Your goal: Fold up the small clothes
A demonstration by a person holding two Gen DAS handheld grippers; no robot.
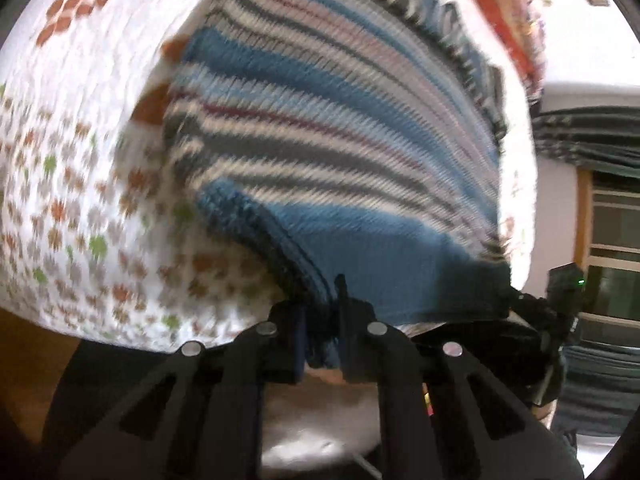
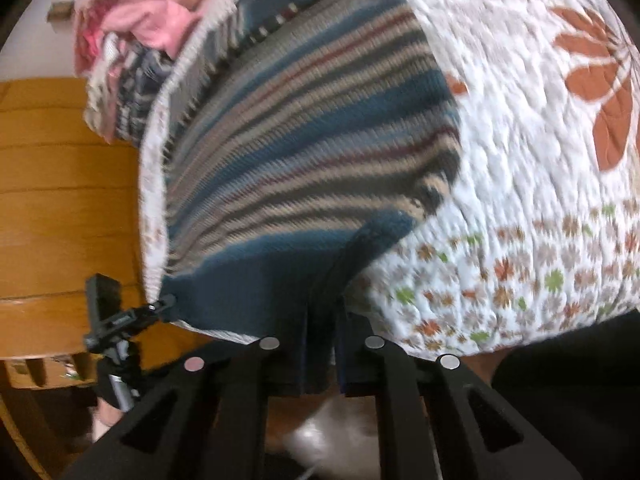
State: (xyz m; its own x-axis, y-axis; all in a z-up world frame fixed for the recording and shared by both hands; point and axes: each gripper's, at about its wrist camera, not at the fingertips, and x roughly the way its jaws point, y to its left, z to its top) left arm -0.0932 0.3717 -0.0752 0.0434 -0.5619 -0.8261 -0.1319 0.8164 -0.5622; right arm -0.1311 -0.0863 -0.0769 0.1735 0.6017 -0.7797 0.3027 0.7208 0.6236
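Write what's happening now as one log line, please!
left gripper: shut on striped sweater hem | right gripper: shut on hem | sweater on floral quilt

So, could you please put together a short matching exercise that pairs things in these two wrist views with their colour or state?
Column 1:
1. striped knit garment
2. quilted bedspread
3. left hand-held gripper
4. bundle of clothes

Column 2:
A. pink, lying beyond the stripes
B. white with orange and green flowers
C. blue, grey and cream bands
D. shut on the blue hem

Pairs: 1-C, 2-B, 3-D, 4-A
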